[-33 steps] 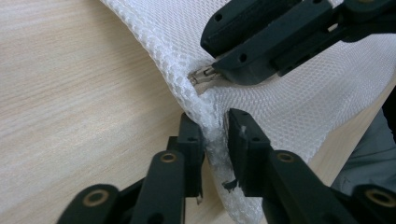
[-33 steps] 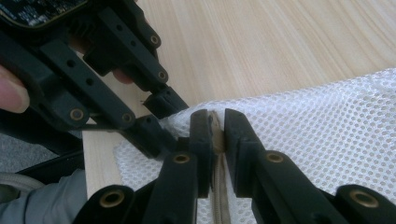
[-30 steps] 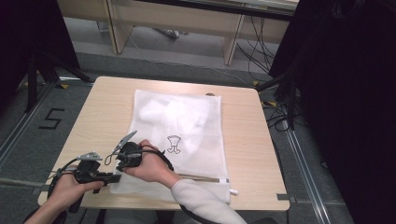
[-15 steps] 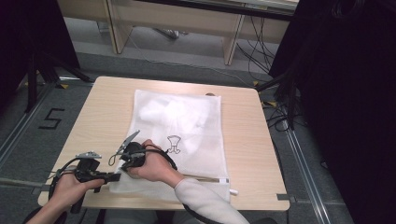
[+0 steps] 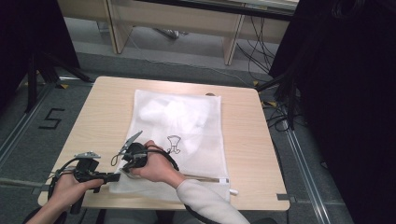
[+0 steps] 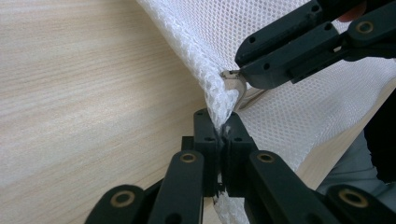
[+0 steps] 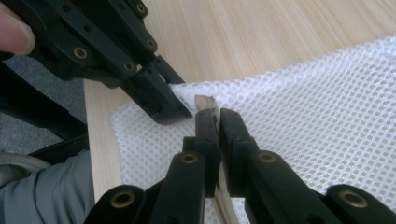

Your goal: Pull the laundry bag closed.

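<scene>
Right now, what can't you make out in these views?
- Contents of the mesh bag: high view shows a white lump inside, too veiled by mesh to identify.
- Zipper pull: right gripper view, mostly covered by the right tongs.
- Bag corner: left gripper view, pinched inside the left tongs.

So the high view sits above the person's side and looks forward and down, far enough back to take in the whole wooden surface [image 5: 102,116], the floor around it and the desks behind. The left gripper view rides on the left gripper [image 6: 223,140] and looks along its jaws from super close, right at the corner of the white mesh bag [image 6: 299,107]. The right gripper view does the same from the right gripper [image 7: 215,128], facing the opposite way. Both gripper views share that same bag corner and each catches the other gripper just beyond its own jaws. The high view covers that spot too, near the front left edge.
</scene>
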